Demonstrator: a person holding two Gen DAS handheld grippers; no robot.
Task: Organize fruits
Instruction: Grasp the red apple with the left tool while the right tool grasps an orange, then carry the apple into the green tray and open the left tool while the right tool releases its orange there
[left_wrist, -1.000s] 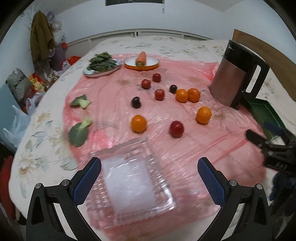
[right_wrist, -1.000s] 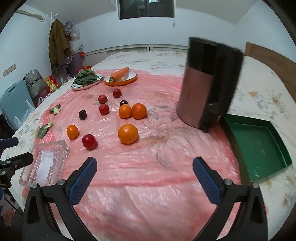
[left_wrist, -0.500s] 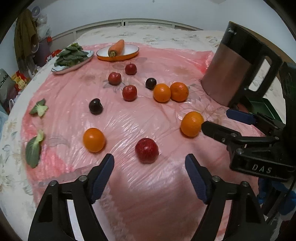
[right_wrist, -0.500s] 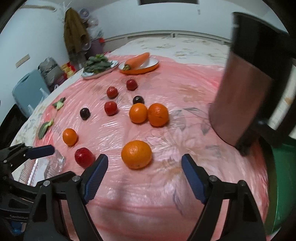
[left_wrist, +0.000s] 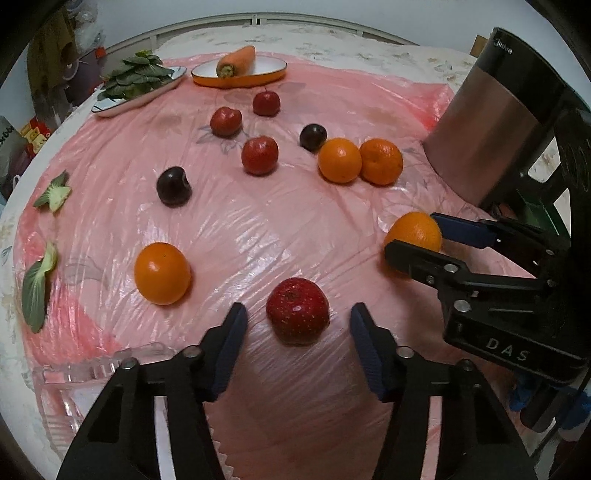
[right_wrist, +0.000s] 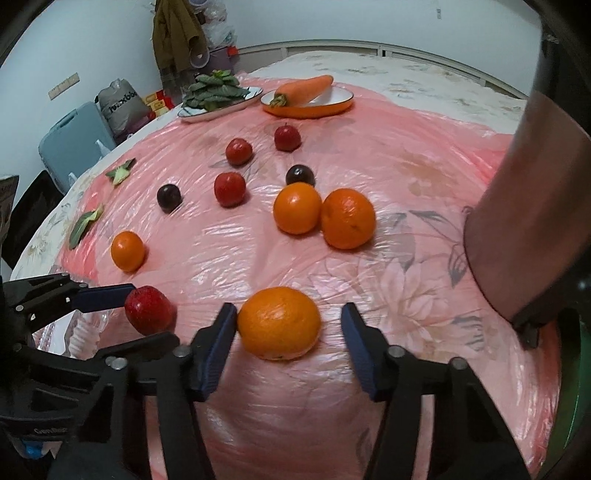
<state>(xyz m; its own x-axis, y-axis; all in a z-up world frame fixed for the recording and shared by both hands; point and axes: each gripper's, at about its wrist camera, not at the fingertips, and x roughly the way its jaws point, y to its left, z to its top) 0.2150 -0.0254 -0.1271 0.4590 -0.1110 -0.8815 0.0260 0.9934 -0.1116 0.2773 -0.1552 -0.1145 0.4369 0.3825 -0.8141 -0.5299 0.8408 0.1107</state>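
A red apple (left_wrist: 297, 315) lies on the pink plastic sheet between the fingers of my left gripper (left_wrist: 298, 318). The jaws are closing, and a gap still shows on each side of the apple. My right gripper (right_wrist: 288, 315) straddles an orange (right_wrist: 279, 323) and its jaws are closing too. Its left pad is at the orange's skin and its right pad stands clear. In each wrist view the other gripper shows around its fruit: right gripper (left_wrist: 412, 234), left gripper (right_wrist: 147, 314). Another orange (left_wrist: 161, 273), a pair of oranges (left_wrist: 360, 160), smaller red fruits and dark plums lie further back.
A clear plastic container (left_wrist: 92, 373) sits at the near left edge. A steel and black jug (left_wrist: 491, 140) stands at the right, with a green tray (right_wrist: 576, 369) beyond it. At the back are a carrot on an orange dish (left_wrist: 240, 72) and a plate of greens (left_wrist: 136, 81). Loose leaves (left_wrist: 37, 288) lie at the left.
Both grippers came forward and down over the sheet while their jaws narrowed. The apple now lies between the left fingers and the orange between the right fingers.
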